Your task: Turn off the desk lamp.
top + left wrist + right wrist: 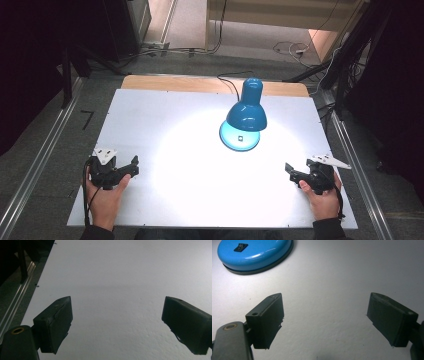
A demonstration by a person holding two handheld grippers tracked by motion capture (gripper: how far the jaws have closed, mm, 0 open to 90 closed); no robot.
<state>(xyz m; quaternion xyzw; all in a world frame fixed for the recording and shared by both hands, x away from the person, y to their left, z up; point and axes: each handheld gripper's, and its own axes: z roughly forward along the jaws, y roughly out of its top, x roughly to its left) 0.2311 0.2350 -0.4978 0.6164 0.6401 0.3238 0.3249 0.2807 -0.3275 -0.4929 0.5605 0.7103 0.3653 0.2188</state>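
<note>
A blue desk lamp (pixel 246 111) stands lit at the middle back of the white table (pixel 165 115), throwing a bright pool of light on the board. Its round blue base (pixel 254 253) carries a small black rocker switch (pixel 240 246) and lies at the upper left of the right gripper view. My left gripper (pixel 131 168) rests at the near left, held by a hand, jaws wide apart over bare table (pixel 117 302). At the near right my right gripper (pixel 291 171) is also open, nothing between its jaws, well short of the lamp base.
The lamp's black cord (pixel 231 82) runs off the back edge of the table. Metal rails (pixel 45 155) flank both sides. Dark stands and loose cables (pixel 292 48) sit on the floor behind. A wooden strip (pixel 175 83) edges the far side.
</note>
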